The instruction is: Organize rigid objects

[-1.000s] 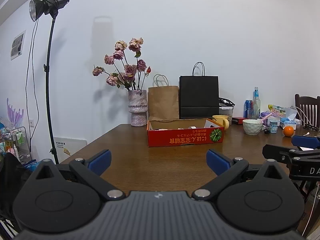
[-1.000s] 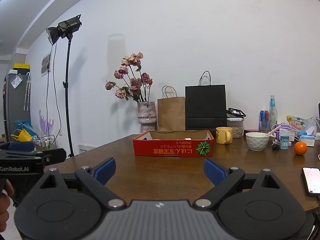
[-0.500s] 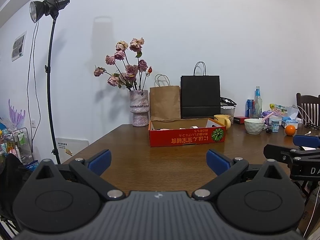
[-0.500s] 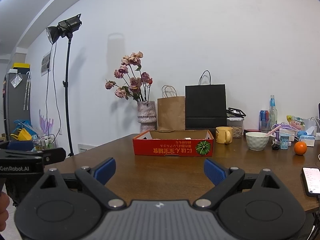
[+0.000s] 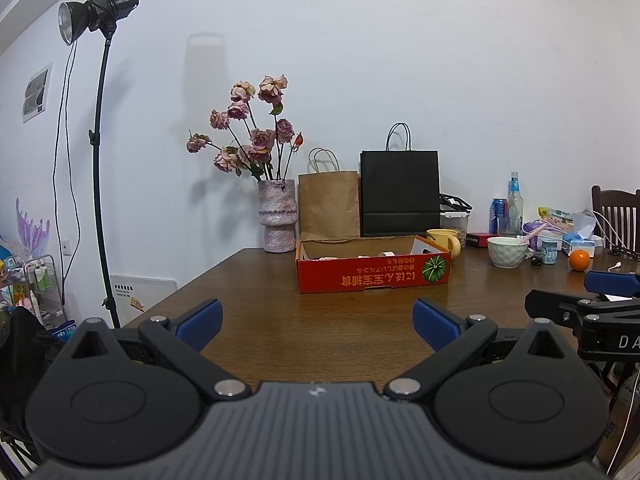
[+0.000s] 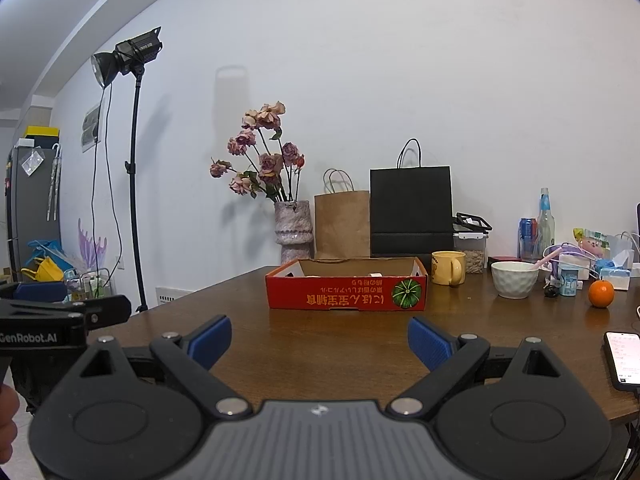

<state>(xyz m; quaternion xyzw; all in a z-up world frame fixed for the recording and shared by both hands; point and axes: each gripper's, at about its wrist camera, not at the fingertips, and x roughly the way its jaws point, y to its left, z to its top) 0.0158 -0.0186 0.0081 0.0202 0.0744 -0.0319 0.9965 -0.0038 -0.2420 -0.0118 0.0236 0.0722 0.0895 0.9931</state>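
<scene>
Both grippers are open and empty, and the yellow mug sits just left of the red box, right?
Not quite. Both the left gripper and right gripper are open and empty, but the right wrist view shows the mug just right of the red box.

right tool (image 6: 319,338) gapes empty above the table (image 6: 320,344), facing a red box (image 6: 346,294) possibly holding small items.
</scene>
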